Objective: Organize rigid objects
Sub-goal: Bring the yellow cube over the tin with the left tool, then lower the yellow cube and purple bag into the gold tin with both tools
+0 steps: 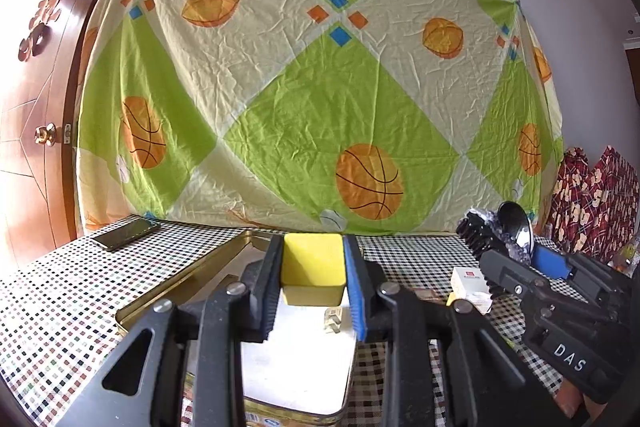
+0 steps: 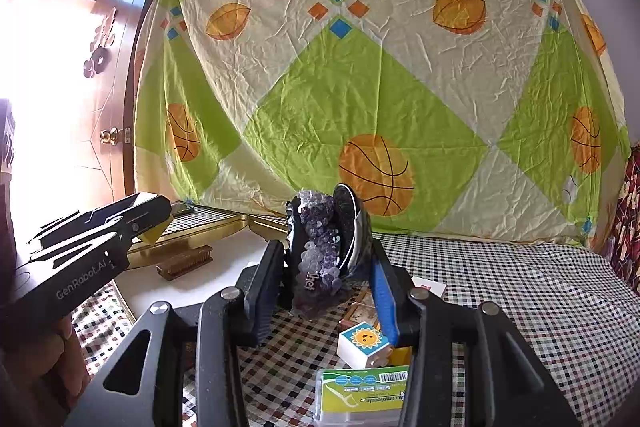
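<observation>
Left claw [image 1: 313, 267] — "GenRobot.AI" — clamping yellow block [image 1: 313, 259], right claw [image 2: 328, 263] — "DAS" — clamping purple crystal cluster [image 2: 318, 251]

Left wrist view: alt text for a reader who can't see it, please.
The left gripper clamps a yellow block above an open gold tin on a checkered tablecloth. At right, the right gripper holds a purple crystal cluster.

My left wrist camera looks low and close along its fingers over the gold tin [image 1: 168, 291], facing the basketball-print sheet [image 1: 320, 87] on the wall. My right wrist camera, just to its right, faces the same sheet [image 2: 360, 75]; both views share the checkered tablecloth [image 1: 60, 307].
</observation>
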Demonstrator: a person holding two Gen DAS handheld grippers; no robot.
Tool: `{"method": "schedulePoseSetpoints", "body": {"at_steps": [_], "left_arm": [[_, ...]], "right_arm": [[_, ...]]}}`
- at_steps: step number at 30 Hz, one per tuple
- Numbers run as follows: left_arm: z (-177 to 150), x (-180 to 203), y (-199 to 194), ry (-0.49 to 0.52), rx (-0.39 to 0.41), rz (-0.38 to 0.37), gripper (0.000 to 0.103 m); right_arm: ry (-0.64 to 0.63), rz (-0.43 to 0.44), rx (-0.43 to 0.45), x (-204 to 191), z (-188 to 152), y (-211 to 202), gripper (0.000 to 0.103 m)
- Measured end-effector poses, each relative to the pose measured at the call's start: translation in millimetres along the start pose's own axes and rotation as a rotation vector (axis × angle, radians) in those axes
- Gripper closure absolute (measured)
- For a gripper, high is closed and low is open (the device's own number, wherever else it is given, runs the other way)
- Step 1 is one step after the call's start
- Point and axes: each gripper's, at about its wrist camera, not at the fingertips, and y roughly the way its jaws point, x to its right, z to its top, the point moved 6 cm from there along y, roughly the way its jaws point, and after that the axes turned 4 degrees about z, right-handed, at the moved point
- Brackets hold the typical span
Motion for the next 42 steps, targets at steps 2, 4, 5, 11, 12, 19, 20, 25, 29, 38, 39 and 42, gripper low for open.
{"method": "schedulePoseSetpoints", "body": {"at_steps": [2,4,5,11,12,19,20,25,29,38,39,42], "left_arm": [[0.2,-4.5,0.6,-0.003,-0.001,0.008,0.075],[0.3,-9.1,1.2,-0.006,-0.002,0.016,0.075],[0.4,-11.5,1.5,-0.008,-0.003,0.02,0.075],[-0.9,-25.3,5.2,-0.019,-0.015,0.041,0.075],[-1.2,-27.2,5.6,-0.02,-0.016,0.042,0.075],[-1.5,-37.7,6.6,-0.03,-0.023,0.051,0.075],[-1.0,-38.5,6.4,-0.03,-0.022,0.053,0.075],[2.5,-44.7,6.4,-0.026,-0.015,0.069,0.075],[3.2,-50.7,8.8,-0.026,-0.02,0.079,0.075],[0.8,-66.1,14.6,-0.039,-0.039,0.096,0.075],[1.0,-68.2,15.1,-0.042,-0.041,0.096,0.075],[2.3,-73.1,16.5,-0.042,-0.042,0.104,0.075]], "right_arm": [[-0.005,0.008,-0.002,-4.8,0.4,2.5,0.058],[-0.01,0.016,-0.004,-9.2,0.8,5.2,0.058],[-0.013,0.019,-0.004,-11.5,0.9,6.4,0.058],[-0.021,0.038,-0.006,-22.0,2.3,13.0,0.058],[-0.021,0.041,-0.006,-23.7,2.6,14.0,0.058],[-0.033,0.061,-0.005,-36.8,3.5,18.5,0.058],[-0.038,0.063,-0.004,-38.9,4.1,19.2,0.058],[-0.041,0.083,-0.008,-47.3,4.8,22.6,0.058],[-0.05,0.096,-0.008,-54.5,5.3,25.3,0.058],[-0.067,0.122,-0.023,-69.6,5.8,35.3,0.058],[-0.068,0.125,-0.024,-71.4,6.0,36.6,0.058],[-0.074,0.135,-0.028,-77.1,6.5,39.9,0.058]]}}
